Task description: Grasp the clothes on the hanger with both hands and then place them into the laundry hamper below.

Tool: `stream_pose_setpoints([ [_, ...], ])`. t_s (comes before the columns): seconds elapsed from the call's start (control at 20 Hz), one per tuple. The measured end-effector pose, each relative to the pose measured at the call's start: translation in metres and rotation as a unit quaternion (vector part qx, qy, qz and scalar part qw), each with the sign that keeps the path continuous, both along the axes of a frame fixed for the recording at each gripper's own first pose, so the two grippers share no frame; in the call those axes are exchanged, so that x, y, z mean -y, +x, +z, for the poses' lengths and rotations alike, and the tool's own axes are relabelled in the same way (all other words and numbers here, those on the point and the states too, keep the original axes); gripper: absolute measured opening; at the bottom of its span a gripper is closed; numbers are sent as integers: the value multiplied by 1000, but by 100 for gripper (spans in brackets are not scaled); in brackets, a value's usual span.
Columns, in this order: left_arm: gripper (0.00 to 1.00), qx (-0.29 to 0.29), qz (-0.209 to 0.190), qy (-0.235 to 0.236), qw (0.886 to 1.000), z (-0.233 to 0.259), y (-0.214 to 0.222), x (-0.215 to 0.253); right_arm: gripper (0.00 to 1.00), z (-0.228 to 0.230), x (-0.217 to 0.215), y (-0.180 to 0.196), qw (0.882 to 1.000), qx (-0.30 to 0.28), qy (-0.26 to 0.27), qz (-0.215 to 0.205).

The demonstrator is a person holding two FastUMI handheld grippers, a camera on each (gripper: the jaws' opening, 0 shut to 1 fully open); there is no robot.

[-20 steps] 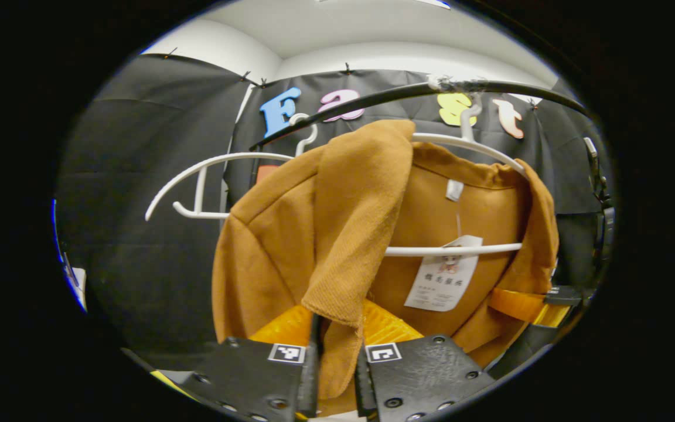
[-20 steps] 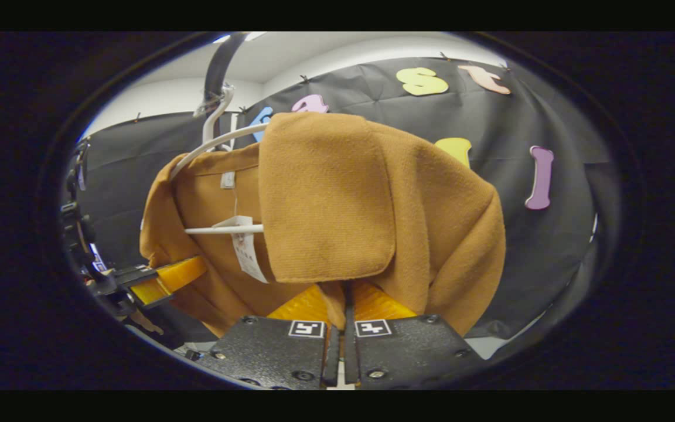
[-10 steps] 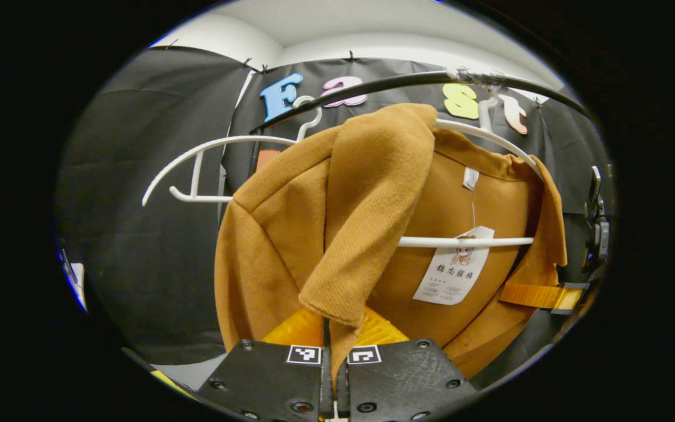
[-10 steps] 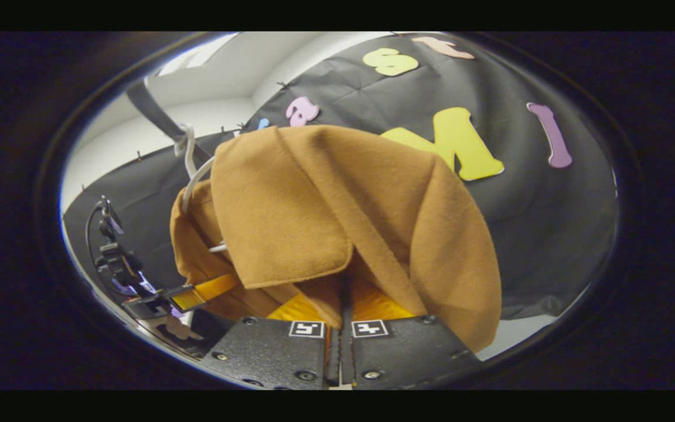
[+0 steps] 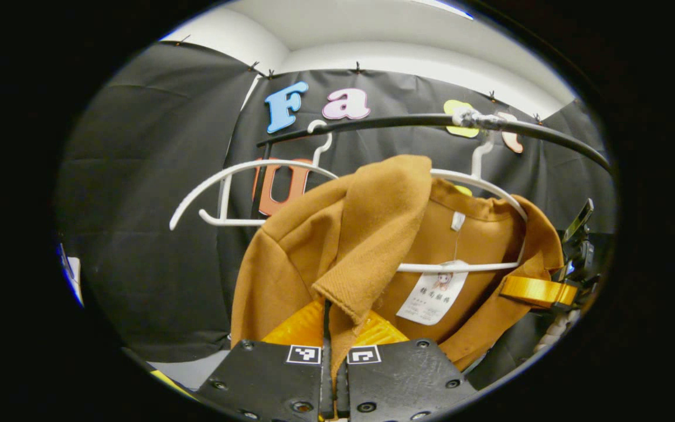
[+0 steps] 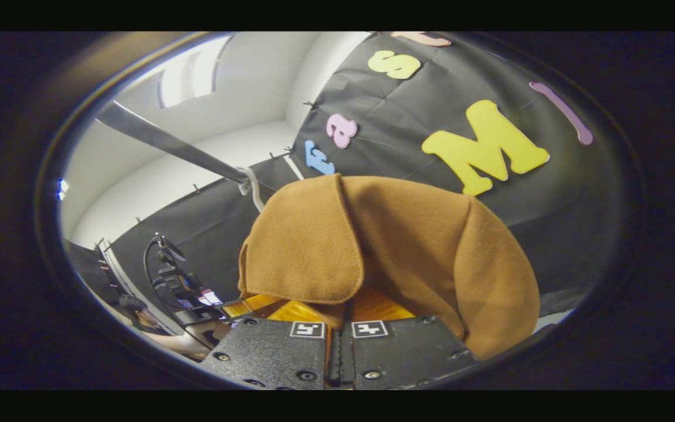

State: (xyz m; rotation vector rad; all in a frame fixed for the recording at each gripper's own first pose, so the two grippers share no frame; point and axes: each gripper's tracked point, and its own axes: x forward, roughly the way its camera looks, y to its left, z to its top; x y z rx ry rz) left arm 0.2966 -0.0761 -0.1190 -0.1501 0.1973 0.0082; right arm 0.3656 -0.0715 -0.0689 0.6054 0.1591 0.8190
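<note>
Left gripper view: the left tool (image 5: pixel 330 328) sits at the near bottom edge, its two fingers pressed together on the front edge of one tan-brown woollen coat (image 5: pixel 372 246), just below the turned-down lapel. The coat hangs directly above and beyond the tool on a white plastic hanger (image 5: pixel 478 184), whose hook rides a black curved rail (image 5: pixel 408 121). One paper tag (image 5: pixel 434 291) dangles inside the collar, over the hanger's crossbar. A second white plastic hanger, bare (image 5: pixel 244 193), hangs on the same rail to the left. Count: two hangers, one coat, one rail.

At far right, the other tool's finger (image 5: pixel 539 291) touches the coat's opposite front edge.

Right gripper view: the right tool (image 6: pixel 340 328) is likewise pinched on the coat's (image 6: pixel 408 246) edge beneath the other lapel; the cloth bulges just above it. The left tool (image 6: pixel 244 305) shows at near left, with a hand (image 6: pixel 197 340) behind it.
</note>
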Motion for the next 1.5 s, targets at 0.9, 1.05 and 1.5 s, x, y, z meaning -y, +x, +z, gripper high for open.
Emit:
stream_pose_setpoints([
  [0.9,7,68,24,42,996,93,13,-57,3,81,72,-9,979,18,204,13],
  [1.05,7,71,30,48,996,102,17,-67,4,85,91,-3,975,19,219,-10],
  [1.5,7,37,25,33,998,76,20,-76,3,67,128,12,972,-3,227,-59],
])
